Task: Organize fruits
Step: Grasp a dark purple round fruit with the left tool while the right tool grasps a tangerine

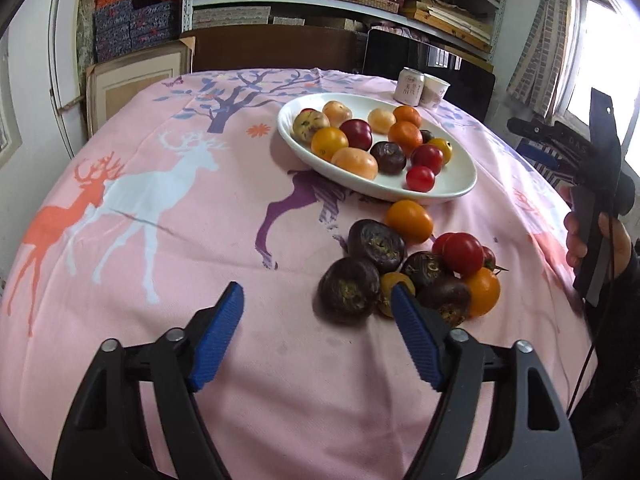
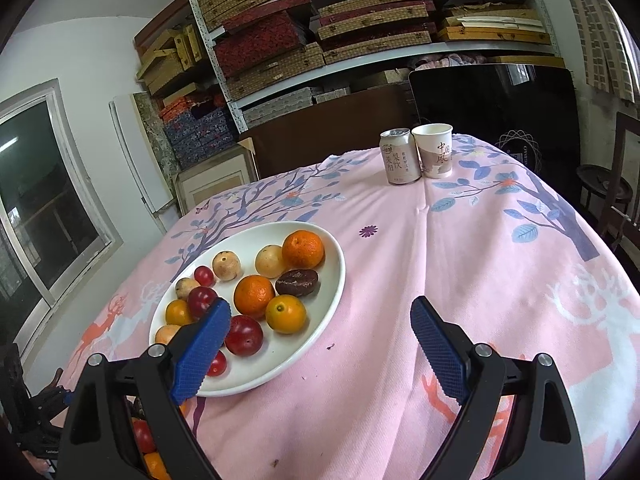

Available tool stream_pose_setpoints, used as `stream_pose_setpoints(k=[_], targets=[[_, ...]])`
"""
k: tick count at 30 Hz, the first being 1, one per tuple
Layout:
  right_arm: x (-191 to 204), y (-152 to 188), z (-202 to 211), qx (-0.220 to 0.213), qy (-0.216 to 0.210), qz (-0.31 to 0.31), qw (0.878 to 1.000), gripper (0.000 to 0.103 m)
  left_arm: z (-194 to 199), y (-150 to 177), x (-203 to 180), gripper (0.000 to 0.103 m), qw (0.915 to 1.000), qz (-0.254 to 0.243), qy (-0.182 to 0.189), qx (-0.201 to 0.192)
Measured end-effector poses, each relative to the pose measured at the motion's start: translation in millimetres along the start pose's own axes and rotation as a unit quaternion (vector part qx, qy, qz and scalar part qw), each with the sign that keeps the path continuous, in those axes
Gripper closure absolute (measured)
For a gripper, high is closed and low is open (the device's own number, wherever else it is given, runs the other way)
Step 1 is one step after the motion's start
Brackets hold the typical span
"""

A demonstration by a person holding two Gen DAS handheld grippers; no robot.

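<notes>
Several loose fruits (image 1: pixel 416 268) lay just ahead-right of the left gripper (image 1: pixel 318 298).
Both grippers were spread apart, empty; the right gripper (image 2: pixel 320 312) hovered beside the plate (image 2: pixel 334 280).

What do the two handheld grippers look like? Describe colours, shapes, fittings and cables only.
Both the left gripper and the right gripper have glossy black forked arms with triangular cut-outs, silver round pivot bolts, and blue ridged pads on the fingers. From the left wrist camera, the right one shows a thin black cable and a dark sleeve.
</notes>
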State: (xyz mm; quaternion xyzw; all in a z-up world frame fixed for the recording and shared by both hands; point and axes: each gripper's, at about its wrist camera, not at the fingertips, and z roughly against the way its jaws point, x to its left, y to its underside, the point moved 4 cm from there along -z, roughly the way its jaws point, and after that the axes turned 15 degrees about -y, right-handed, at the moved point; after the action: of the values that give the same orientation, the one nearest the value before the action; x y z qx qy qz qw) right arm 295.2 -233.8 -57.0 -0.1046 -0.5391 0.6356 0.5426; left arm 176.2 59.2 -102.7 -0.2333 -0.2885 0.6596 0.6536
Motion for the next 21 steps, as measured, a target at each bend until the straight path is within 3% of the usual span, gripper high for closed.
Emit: stream_pose_setpoints(k=[4,11,15,21], targets=[[-2.3,3.3,2.0,0.002,0.01,0.002,1.0,0.011,-12.6,-1.0,-6.3,0.048,0.9995,0.009,0.019,0.022],[-6.8,4.3,0.8,0.006,0.012,-0.003,1.0,0.011,-25.9,-2.0,5.0,0.047,0.9972,0.052,0.007,0.053],[-6.7,4.2,-0.4,0.008,0.011,-0.003,1.0,0.011,-27.3,-3.8,-1.8,0.049,0.998,0.03,-0.013,0.053],[-4.5,3.6,-0.1,0.008,0.008,0.001,1.0,0.011,-34.8,-11.9,-13.8,0.049,0.9984,0.011,-0.016,0.053]])
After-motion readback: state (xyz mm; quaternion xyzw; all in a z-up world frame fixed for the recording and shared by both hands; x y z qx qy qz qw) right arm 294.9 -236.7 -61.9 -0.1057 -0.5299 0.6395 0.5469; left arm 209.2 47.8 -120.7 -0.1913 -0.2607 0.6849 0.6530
